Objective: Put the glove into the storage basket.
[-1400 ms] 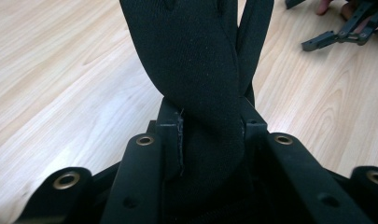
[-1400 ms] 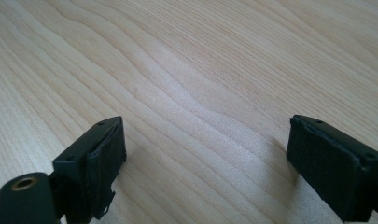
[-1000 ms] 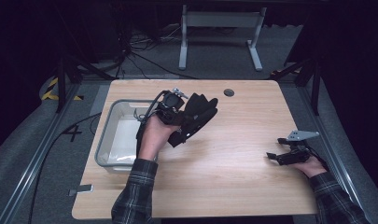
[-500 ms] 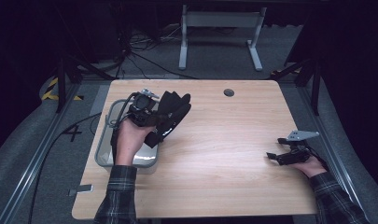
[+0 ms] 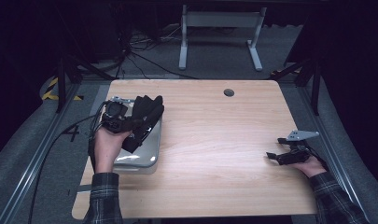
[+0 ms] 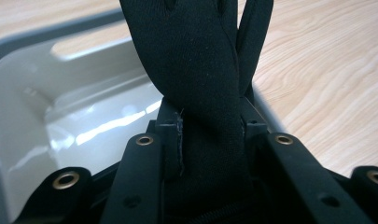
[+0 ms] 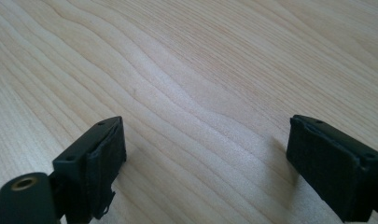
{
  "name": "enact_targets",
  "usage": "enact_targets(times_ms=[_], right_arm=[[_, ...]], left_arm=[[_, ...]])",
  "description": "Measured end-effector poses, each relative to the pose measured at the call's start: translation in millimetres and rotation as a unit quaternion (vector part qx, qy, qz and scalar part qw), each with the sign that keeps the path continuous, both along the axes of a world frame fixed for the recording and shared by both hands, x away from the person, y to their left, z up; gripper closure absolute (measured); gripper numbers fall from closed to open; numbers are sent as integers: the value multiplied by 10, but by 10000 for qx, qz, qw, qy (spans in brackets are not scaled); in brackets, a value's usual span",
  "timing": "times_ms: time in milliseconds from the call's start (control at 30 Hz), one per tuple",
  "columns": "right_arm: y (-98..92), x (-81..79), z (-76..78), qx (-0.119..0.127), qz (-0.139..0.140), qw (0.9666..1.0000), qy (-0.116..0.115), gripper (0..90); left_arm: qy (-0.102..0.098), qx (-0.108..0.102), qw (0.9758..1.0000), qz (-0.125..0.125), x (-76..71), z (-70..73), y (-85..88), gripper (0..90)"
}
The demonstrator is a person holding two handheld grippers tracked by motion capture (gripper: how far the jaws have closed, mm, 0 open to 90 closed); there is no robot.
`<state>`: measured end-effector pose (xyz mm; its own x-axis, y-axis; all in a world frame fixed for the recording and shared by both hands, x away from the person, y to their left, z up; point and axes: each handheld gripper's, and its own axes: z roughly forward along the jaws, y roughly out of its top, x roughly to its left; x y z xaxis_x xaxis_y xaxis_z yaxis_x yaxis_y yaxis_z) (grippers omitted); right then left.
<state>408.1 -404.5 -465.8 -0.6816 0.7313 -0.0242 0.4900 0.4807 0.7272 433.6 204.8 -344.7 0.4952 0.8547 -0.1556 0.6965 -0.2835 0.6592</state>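
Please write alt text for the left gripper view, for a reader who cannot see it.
The left gripper clamps a black glove between its jaws, held over the grey bin, with the wooden table to the right.

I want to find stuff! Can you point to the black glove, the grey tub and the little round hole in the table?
black glove [image 6: 196,60]: left gripper view, middle of the fabric.
grey tub [image 6: 46,102]: left gripper view, inside wall.
round hole [image 5: 229,92]: high view, its centre.
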Motion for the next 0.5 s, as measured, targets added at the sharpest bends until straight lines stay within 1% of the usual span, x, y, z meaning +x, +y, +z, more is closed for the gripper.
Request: enact_targets(times_ms=[33,67,100,167,200,267,333,367,400,500], right_arm=[[0,0,0,0,0,10000,0,122],[0,0,0,0,-1,10000,1,122],[0,0,0,-1,-2,10000,-3,122],[0,0,0,-1,-1,10000,-1,122],[0,0,0,-1,-1,10000,-1,122],[1,0,0,0,-4,10000,-2,122],[0,0,0,0,-1,10000,-1,122],[0,0,0,-1,-1,10000,1,122],[0,0,0,-1,-1,10000,1,122],[0,0,0,1,-1,10000,0,122]], left_arm=[[0,0,10000,0,0,0,0,697],[41,-37,10000,80,-4,-49,55,697],[67,-59,9999,104,-2,-76,76,697],[145,-26,9998,142,8,-133,108,697],[145,-26,9998,142,8,-133,108,697],[206,-22,9996,190,25,-191,125,697],[275,-14,9994,200,41,-243,129,697],[336,-5,9992,199,59,-297,121,696],[336,-5,9992,199,59,-297,121,696],[519,104,9985,160,102,-410,83,695]])
